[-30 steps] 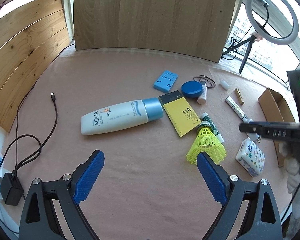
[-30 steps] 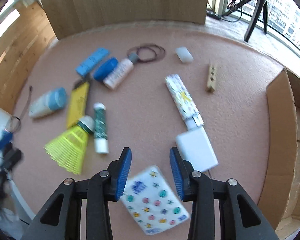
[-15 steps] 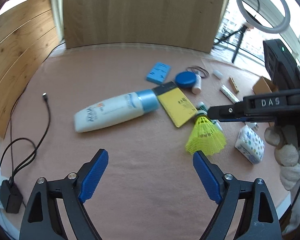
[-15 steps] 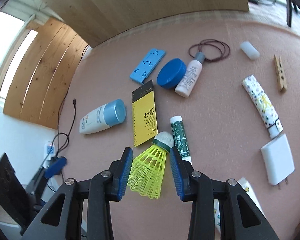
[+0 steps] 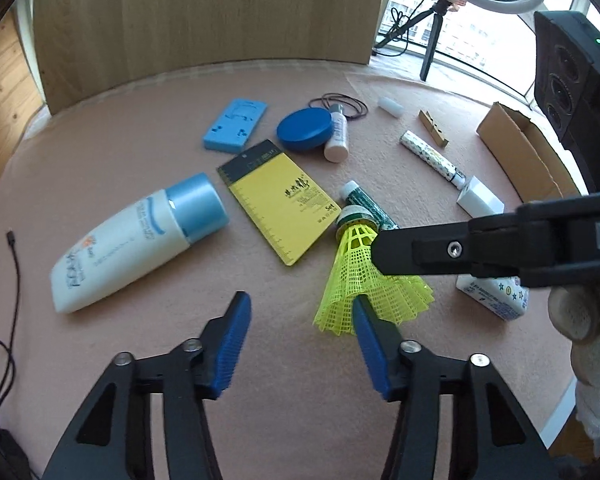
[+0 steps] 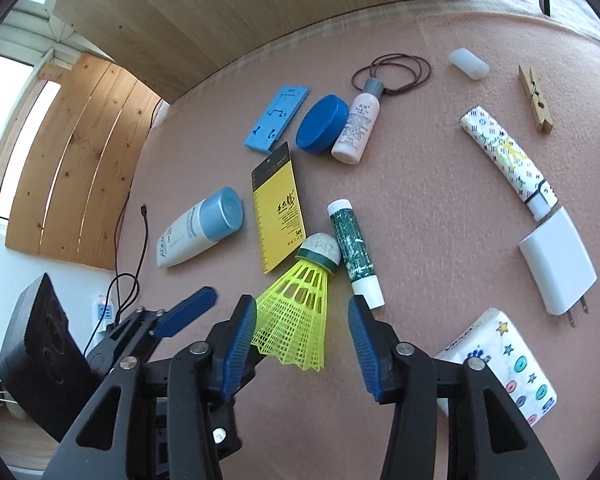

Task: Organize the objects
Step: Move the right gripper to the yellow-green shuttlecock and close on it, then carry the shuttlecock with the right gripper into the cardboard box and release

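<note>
At six o'clock of the yellow ruler card (image 6: 278, 210), the right gripper (image 6: 302, 342) spreads, unclenched, astride the yellow shuttlecock (image 6: 296, 304), apparently lining up a grasp.

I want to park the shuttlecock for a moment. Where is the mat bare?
Bare mat lies between the sunscreen bottle and the wooden back board, left of the blue phone stand. Another patch sits between the green tube and the patterned tube. It is crowded around the yellow card and blue tin.
</note>
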Demonstrator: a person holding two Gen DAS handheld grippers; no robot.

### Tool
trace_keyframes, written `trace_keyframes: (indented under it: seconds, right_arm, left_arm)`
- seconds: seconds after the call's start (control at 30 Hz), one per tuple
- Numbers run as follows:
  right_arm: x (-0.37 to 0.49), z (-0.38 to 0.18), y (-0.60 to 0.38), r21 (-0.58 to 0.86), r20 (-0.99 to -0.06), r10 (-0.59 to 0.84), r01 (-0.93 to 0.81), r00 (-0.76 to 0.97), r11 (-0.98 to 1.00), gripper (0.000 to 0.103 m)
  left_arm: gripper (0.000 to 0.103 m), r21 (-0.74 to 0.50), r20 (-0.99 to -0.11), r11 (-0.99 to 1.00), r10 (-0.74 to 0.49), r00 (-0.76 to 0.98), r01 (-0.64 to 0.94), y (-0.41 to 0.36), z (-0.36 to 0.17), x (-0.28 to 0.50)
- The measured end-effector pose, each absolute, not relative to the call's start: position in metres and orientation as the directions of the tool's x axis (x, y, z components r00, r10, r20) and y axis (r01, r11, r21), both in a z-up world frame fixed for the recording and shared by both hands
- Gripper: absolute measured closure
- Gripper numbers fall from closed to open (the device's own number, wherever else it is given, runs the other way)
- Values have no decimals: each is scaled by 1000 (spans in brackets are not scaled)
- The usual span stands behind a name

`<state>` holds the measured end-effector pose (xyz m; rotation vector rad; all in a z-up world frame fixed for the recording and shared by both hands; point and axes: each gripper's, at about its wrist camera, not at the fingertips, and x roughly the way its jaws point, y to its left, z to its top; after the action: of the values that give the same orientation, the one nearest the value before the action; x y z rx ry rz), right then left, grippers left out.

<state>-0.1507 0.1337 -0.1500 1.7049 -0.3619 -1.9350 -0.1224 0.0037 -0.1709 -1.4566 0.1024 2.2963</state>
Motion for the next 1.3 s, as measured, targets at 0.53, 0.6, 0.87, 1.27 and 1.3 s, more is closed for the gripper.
trace_keyframes:
  seconds: [0.53,0.6,0.87,1.27,1.3]
  right_arm:
    - [-139,-159,125,559,-816,-577,201,-42,-805,61]
    - [-136,-155,127,568,-808,-587,201,-46,-798,64]
    - [-127,-134,142,564,-801,-591,216,-89,-797,66]
    - [-121,-97,221,516,-802,-546,177,-244,-838,67]
    - [-121,-94,228,514,-801,-542,172,-254,-840,67]
  left_arm:
    - [86,-280,-842,-873,424,-334,-400,11,-172,-117]
    - [87,-280,-841,-874,423,-337,-397,11,-168,-113]
    - [86,-250,-824,-866,425,-375,-433,31,-141,-94]
    - [86,-213,-780,-803,483,-397,-557,119,-98,-75]
    - [86,-214,-776,-793,493,-395,-570,129,-95,-74]
